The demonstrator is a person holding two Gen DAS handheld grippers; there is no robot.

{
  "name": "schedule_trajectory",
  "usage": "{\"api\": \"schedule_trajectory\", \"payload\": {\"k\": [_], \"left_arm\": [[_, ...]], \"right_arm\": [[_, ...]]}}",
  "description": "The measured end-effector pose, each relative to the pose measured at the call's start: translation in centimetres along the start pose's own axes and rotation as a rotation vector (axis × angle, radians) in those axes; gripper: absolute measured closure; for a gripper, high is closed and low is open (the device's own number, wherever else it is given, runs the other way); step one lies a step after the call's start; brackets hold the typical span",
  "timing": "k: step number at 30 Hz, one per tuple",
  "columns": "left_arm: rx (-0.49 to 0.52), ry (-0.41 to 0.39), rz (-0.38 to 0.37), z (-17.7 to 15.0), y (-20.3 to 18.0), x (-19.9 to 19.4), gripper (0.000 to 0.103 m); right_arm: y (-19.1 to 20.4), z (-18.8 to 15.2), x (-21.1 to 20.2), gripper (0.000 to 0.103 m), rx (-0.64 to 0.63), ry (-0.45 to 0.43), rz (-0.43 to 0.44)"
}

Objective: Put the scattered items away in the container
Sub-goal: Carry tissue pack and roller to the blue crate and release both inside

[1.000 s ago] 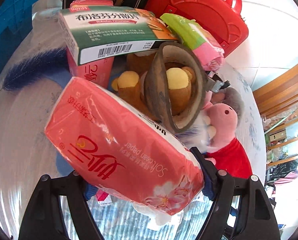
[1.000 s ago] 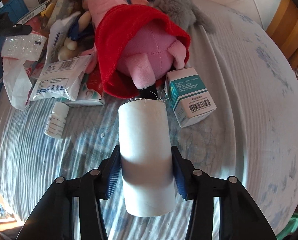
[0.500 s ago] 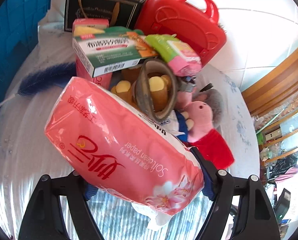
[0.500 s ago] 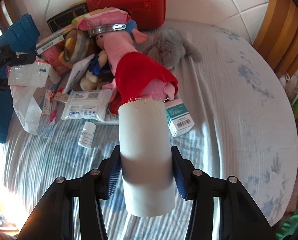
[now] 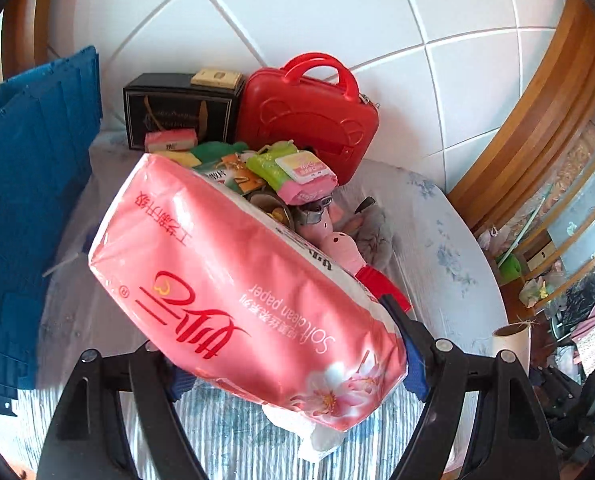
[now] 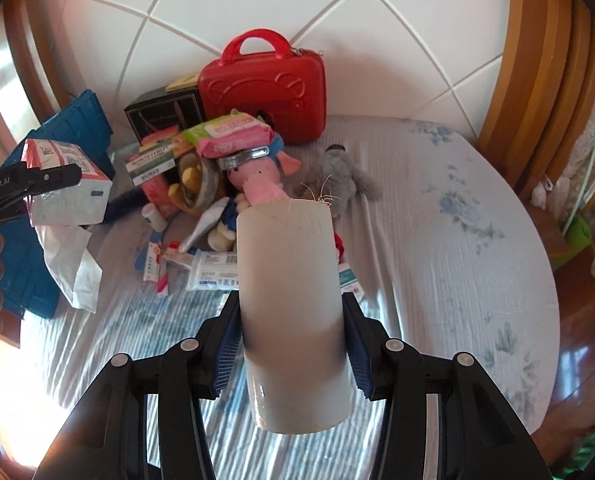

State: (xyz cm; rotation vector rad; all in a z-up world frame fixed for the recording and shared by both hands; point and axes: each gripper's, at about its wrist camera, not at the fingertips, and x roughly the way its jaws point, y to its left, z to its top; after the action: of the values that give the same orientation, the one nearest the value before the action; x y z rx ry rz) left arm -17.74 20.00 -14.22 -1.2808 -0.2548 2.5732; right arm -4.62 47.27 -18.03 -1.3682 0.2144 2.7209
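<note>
Inspector: State of your left gripper [image 5: 293,376]?

Me: Its jaws are clamped on a pink tissue pack [image 5: 233,292], which lies tilted across them, its far end toward 11 o'clock. A loose white sheet [image 5: 317,436] hangs from the near end. In the right wrist view the same pack [image 6: 63,184] shows at 9 o'clock, held above the bed.

Inspector: And the right gripper [image 6: 291,350]?

Me: Jaws clamped on a white tube [image 6: 291,312], blue pads [image 6: 227,354] pressing both its sides. The tube points away toward 12 o'clock, open end nearest the camera.

Inspector: Where is the container?

Me: The blue crate [image 5: 29,208] stands at 9 o'clock in the left wrist view, at the bed's edge. I cannot see into it.

Inspector: What is on the bed [image 6: 437,240]?

Me: A heap at 12 o'clock: a red case [image 6: 263,100] upright against the tiled wall, a black box [image 6: 161,114] touching it on its left, a wipes pack [image 6: 233,134] on top of the heap, a pink pig toy [image 6: 257,178] under it, a grey plush [image 6: 337,180] just beside the pig. Flat packets [image 6: 213,270] and a small bottle [image 6: 153,216] lie nearer me.
</note>
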Motion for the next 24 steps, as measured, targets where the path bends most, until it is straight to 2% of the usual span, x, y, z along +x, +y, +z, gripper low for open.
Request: {"api": "schedule_trajectory", "payload": {"k": [6,13,24], "left_arm": [[0.069,-0.060,0.083,0.2,-1.2,-4.5,0.024],[0.111,-0.086,0.144,-0.1,-1.1,-7.6,0.024],[0.125,-0.124,0.127,0.3,1.7,-11.4,0.024]], "right_arm": [[0.9,0.5,-3.9,0.056,0.000,-0.070,0.025],[2.6,1.2,-5.2,0.056,-0.004,-0.111,0.075],[7.7,3.2,-6.5,0.056,-0.055,-0.154,0.095]]}}
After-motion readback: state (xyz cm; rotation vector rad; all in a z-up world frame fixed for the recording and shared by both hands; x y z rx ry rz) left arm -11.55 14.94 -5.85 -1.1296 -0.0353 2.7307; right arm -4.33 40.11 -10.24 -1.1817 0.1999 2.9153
